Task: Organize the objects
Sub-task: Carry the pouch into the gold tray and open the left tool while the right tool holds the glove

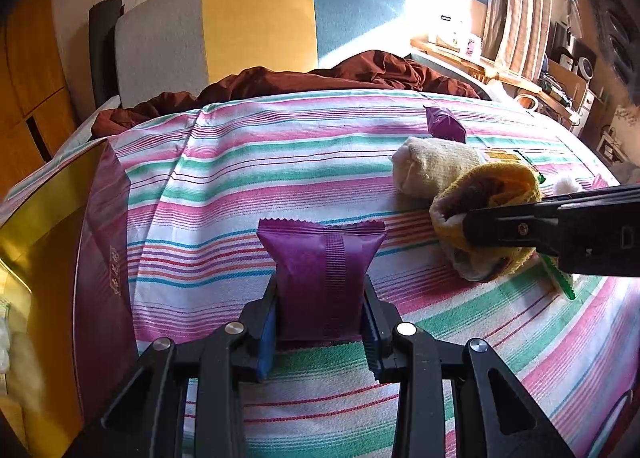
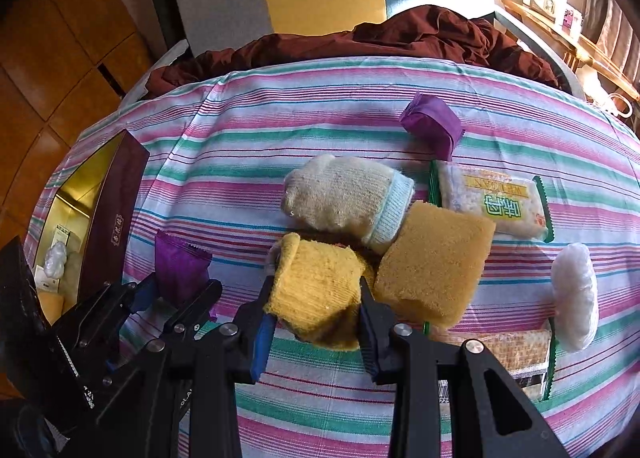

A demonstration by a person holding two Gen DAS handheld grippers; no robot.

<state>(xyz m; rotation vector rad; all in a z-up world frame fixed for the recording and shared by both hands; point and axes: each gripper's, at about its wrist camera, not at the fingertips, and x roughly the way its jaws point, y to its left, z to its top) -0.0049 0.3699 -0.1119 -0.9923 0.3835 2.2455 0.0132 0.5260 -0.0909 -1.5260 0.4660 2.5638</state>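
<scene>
My left gripper (image 1: 320,314) is shut on a purple snack packet (image 1: 320,274) and holds it upright just above the striped bedsheet (image 1: 260,161); it also shows in the right wrist view (image 2: 180,266). My right gripper (image 2: 316,310) is shut on a yellow sock (image 2: 320,286), seen from the side in the left wrist view (image 1: 484,213). A cream sock with a blue cuff (image 2: 348,197) lies just beyond it, touching a yellow sponge (image 2: 436,262). A second purple packet (image 2: 432,125) lies farther back.
An open maroon box with a gold inside (image 1: 60,242) stands at the left, holding some white items. A green-edged cracker packet (image 2: 492,201), a white wrapped rice cracker (image 2: 576,294) and another cracker packet (image 2: 512,350) lie at the right. A brown blanket (image 1: 320,77) is bunched at the headboard.
</scene>
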